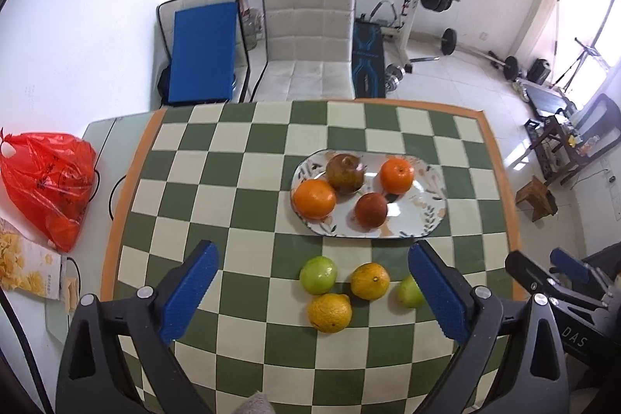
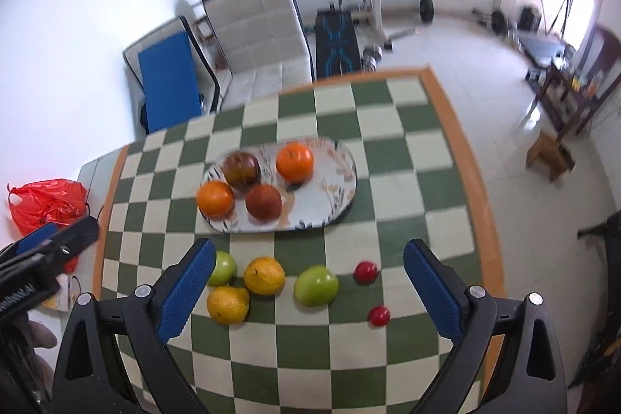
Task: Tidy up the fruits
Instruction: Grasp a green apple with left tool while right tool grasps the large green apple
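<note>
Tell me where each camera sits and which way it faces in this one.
Left wrist: on the left tongs, facing forward and down at the plate and loose fruit; its own open blue pads frame the view, and the right tongs enter at right.
Right wrist: on the right tongs, further right and somewhat blurred; own open pads, the left tongs at left.
Shared: plate, checkered tablecloth, chair.

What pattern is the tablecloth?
Green and cream checks with an orange border on the tablecloth; clearest in the left wrist view.

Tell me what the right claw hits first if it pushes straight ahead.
Probably the green apple: it lies between the open right claw fingers, nearest its centre line, with the plate farther on. Depth is uncertain.
</note>
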Motion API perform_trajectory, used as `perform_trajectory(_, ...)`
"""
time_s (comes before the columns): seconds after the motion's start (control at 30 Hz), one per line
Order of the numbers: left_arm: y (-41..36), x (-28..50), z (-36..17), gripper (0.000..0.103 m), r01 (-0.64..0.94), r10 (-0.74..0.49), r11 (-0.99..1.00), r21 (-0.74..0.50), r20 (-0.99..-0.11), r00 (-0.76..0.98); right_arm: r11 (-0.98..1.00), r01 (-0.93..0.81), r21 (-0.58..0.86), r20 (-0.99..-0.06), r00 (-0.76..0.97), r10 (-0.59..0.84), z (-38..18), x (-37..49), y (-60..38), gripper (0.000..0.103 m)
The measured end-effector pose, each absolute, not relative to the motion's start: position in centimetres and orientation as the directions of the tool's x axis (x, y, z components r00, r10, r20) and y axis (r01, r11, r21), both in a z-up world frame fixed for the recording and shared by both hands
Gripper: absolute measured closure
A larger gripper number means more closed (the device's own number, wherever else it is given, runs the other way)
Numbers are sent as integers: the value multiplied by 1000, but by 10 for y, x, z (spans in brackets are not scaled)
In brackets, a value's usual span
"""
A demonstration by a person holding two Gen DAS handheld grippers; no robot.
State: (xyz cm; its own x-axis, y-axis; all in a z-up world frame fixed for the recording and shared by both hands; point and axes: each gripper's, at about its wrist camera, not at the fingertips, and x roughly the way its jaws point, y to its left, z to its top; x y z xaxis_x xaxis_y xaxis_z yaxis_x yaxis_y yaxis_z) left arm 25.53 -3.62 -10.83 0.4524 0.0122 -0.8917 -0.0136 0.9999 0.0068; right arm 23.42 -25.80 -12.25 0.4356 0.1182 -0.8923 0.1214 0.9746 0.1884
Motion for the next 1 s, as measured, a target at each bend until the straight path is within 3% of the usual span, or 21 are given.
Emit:
perform_trajectory(0.17,-22,279,-160,3,-68,45,997,25,-946,321,935,200,292,-936,259,237,-219,254,-274,5)
perform_trajectory(0.3,-13,294,-211,3,-105,9,994,-9,-986,165,893,282,350,-936,148,320,-288,261,-277,24)
perform_trajectory(0.37,-11,301,-237,3,-120,-25,992,-36,-996,90,874,320,366,-930,103,352,-319,263,-276,27)
perform_trajectory(0.57,-28,321,-297,4,-31,-22,999,-21,-999,-46,848,360,390,-914,41,403,-358,265,-267,30)
perform_trajectory(0.73,-45,327,-326,9,48,-29,998,-34,-994,-104,848,352,395,-909,13,418,-372,269,-259,41)
perform_trajectory(0.77,-47,327,-330,10,56,-26,998,-32,-994,-110,852,344,394,-909,8,417,-371,270,-257,41)
perform_trajectory(0.83,-52,327,-337,24,75,-27,996,-36,-992,-122,870,327,369,-918,-19,397,-371,269,-254,41)
perform_trajectory(0.9,-53,326,-344,48,82,-25,996,-37,-989,-144,895,290,340,-930,-39,366,-369,267,-249,41)
perform_trajectory(1.0,-54,320,-344,51,82,-29,996,-41,-989,-144,933,209,292,-944,-92,316,-366,259,-239,41)
